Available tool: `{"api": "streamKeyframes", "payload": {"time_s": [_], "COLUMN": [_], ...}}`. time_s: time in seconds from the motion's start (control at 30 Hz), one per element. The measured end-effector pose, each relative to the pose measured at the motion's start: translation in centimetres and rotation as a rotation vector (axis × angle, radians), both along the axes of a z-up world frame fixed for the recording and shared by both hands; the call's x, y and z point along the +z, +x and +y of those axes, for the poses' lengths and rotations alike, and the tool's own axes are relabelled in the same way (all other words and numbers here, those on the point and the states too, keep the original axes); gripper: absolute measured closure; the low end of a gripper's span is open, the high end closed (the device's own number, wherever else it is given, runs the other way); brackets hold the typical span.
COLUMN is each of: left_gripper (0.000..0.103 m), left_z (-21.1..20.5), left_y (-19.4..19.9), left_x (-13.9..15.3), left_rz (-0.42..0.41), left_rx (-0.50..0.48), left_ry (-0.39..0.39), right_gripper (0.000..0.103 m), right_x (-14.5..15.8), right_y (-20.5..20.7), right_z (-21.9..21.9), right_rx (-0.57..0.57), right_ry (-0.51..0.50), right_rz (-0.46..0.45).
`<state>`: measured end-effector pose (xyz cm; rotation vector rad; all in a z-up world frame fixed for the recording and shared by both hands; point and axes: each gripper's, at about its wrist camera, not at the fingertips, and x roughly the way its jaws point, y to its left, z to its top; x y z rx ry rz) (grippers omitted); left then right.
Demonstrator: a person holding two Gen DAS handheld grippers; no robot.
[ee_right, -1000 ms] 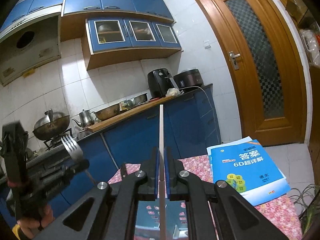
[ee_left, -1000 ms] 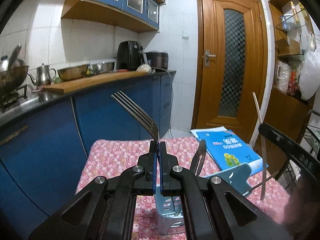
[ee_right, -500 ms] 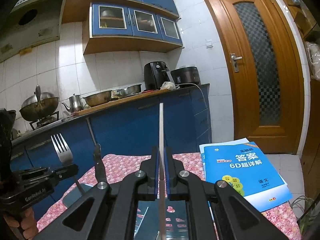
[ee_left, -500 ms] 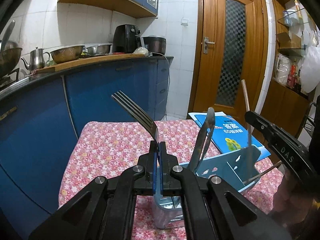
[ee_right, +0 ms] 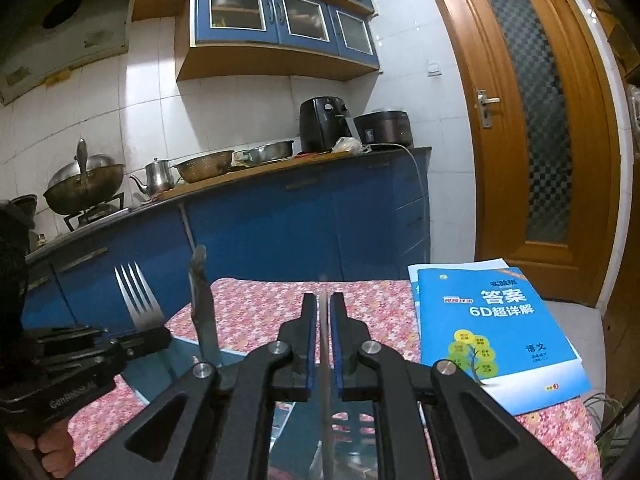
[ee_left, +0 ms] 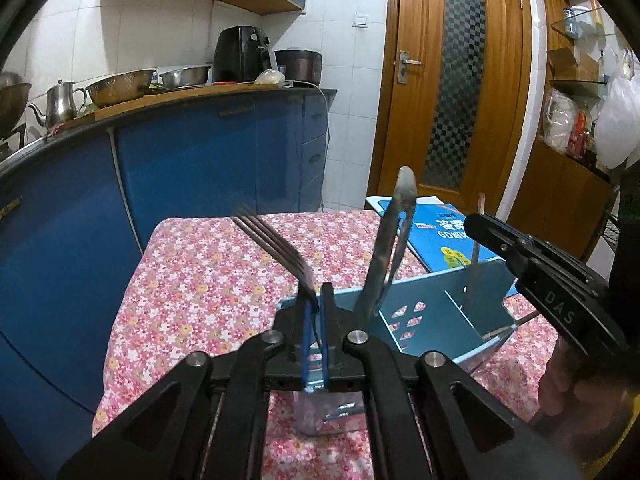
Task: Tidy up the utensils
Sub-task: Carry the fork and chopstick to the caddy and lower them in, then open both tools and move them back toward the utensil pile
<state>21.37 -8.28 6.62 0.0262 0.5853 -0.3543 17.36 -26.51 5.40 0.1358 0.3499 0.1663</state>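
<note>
My left gripper [ee_left: 314, 312] hangs over the blue utensil holder [ee_left: 440, 312] and its jaws are opening. A steel fork [ee_left: 272, 244] leans between the pads, blurred and loose. My right gripper [ee_right: 323, 322] is opening too; a pale chopstick [ee_right: 322, 344] stands between its pads with a gap on each side, its lower end down in the holder [ee_right: 180, 364]. A steel utensil [ee_left: 390, 240] stands in the holder's middle compartment. In the right wrist view the left gripper [ee_right: 140, 338] and fork [ee_right: 136, 296] show at the left.
The holder stands on a pink floral tablecloth [ee_left: 208, 280]. A blue workbook [ee_right: 488, 328] lies at the table's far right corner. Blue kitchen cabinets [ee_left: 180, 184] run behind the table and a wooden door [ee_left: 452, 88] is beyond. A hand [ee_left: 568, 384] holds the right gripper.
Both grippers sank toward the holder. The pads of both have parted. The chopstick has slid down through the right jaws, and the fork has slackened and tipped slightly lower.
</note>
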Motion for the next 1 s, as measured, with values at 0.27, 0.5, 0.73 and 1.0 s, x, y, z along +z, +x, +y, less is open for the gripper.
{"api": "streamKeyframes", "payload": {"time_s": [0.27, 0.5, 0.73, 1.0], "left_gripper": [0.082, 0.074, 0.074, 0.073], "left_z": [1.1, 1.8, 1.8, 2.6], "left_y": [-1.7, -4.9, -8.1, -11.4], "left_x": [1.5, 3.6, 4.2, 3.5], "left_rz": [0.012, -0.024, -0.020, 0.033], "left_rx": [-0.010, -0.038, -0.050, -0.057], "left_ry": [-0.054, -0.064, -0.036, -0.046], "right_gripper": [0.084, 0.083, 0.083, 0.083], "right_x": [1.5, 2.8, 2.8, 1.5], "right_y": [-2.3, -5.1, -8.1, -11.8], "right_z": [-0.4, -0.3, 0.4, 1.6], "right_rx": [0.010, 0.020, 0.043, 0.059], "right_ry": [0.045, 0.048, 0.044, 0.000], "right_rz": [-0.003, 0.022, 0.087, 0.165]}}
